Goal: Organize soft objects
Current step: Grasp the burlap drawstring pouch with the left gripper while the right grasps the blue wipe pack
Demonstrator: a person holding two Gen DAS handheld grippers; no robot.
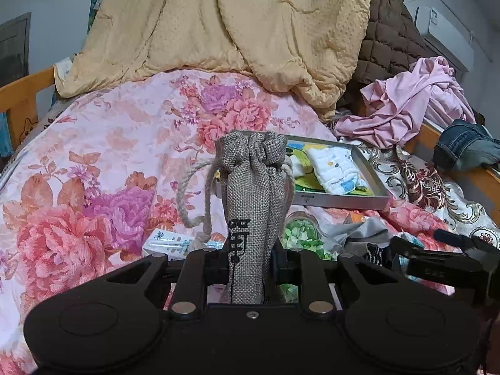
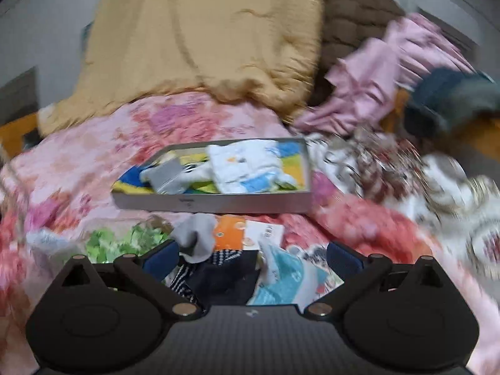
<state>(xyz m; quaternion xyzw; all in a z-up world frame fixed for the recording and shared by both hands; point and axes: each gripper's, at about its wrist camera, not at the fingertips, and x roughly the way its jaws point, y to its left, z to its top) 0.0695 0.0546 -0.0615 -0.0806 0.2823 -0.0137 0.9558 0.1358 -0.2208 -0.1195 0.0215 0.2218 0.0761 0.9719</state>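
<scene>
On left wrist view, left hand-held gripper (image 1: pixel 250 268) clamping burlap pouch (image 1: pixel 254 206), unseen from right.

One burlap pouch (image 1: pixel 253 206), one grey box (image 2: pixel 218 201), two claws (image 1: pixel 248 270) (image 2: pixel 250 257)

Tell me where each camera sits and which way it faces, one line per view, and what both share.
Left wrist: on the left gripper, facing along the bed; its fingers hold a grey drawstring bag upright; the right gripper shows beside it.
Right wrist: on the right gripper, fingers open over a pile of small cloths; blurred.
Shared: the grey tray of folded cloths, the yellow quilt.
</scene>
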